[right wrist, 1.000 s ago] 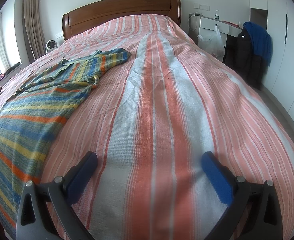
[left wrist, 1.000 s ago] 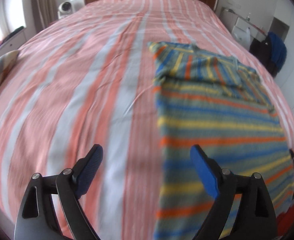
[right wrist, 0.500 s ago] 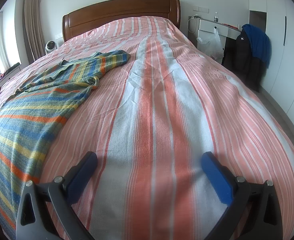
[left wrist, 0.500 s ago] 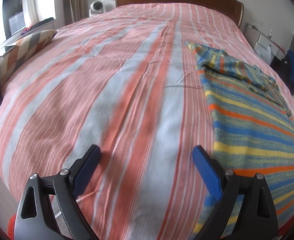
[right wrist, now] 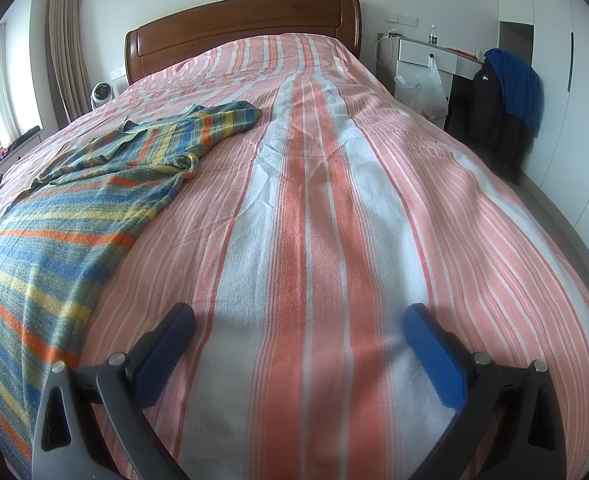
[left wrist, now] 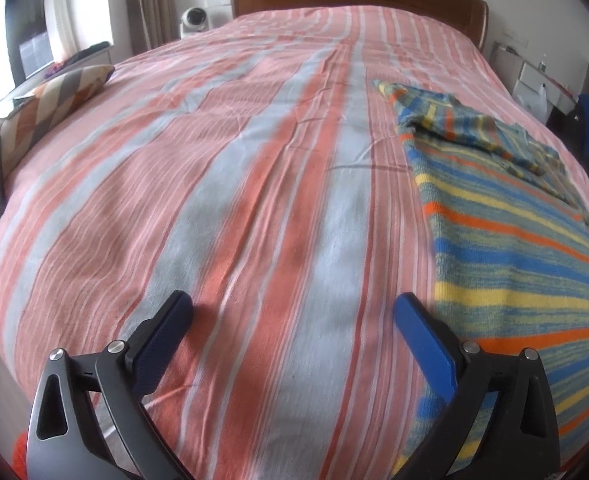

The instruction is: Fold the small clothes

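A striped knit garment [left wrist: 506,240] in blue, yellow, orange and green lies spread on the bed, its sleeve folded across the top. It fills the right side of the left wrist view and the left side of the right wrist view [right wrist: 74,216]. My left gripper [left wrist: 294,320] is open and empty, above bare bedspread just left of the garment's edge. My right gripper [right wrist: 300,328] is open and empty, above bare bedspread to the right of the garment.
The bed has a pink, orange and white striped bedspread [right wrist: 334,208] and a wooden headboard [right wrist: 238,28]. A patterned pillow [left wrist: 54,100] lies at the bed's left edge. A white desk [right wrist: 430,56] and a chair with dark jackets [right wrist: 502,108] stand to the right.
My left gripper has swung left, off the garment and over bare bedspread; the garment now sits at the right of its view. The right gripper has hardly moved.
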### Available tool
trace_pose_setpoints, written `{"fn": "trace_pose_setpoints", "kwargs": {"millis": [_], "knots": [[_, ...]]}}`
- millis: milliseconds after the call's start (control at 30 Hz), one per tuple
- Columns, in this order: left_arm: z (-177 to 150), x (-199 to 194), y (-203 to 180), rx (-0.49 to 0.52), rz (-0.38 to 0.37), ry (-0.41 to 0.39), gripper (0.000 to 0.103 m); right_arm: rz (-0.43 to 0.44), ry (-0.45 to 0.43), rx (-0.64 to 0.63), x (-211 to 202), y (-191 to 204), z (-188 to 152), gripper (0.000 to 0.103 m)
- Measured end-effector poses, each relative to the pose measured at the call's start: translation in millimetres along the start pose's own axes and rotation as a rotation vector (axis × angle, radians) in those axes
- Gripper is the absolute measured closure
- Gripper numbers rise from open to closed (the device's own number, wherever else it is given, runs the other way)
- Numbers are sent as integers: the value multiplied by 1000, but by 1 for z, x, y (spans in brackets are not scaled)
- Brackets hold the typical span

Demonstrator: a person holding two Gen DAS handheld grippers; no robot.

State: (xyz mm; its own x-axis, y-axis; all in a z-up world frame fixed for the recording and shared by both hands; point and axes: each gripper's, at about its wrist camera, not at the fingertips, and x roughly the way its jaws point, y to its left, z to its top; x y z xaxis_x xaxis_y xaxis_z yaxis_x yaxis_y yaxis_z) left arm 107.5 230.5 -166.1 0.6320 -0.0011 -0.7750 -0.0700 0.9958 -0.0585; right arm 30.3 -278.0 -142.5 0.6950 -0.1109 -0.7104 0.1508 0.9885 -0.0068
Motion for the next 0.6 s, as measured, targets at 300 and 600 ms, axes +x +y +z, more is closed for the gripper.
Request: {"fn": "trace_pose_setpoints", "kwargs": {"millis": [300, 600], "knots": [[0, 0, 0, 0, 1, -1, 0, 0, 0, 0, 0, 0, 0, 1], [0, 1, 0, 3, 3, -2, 0, 0, -1, 1, 0, 0, 0, 1]]}}
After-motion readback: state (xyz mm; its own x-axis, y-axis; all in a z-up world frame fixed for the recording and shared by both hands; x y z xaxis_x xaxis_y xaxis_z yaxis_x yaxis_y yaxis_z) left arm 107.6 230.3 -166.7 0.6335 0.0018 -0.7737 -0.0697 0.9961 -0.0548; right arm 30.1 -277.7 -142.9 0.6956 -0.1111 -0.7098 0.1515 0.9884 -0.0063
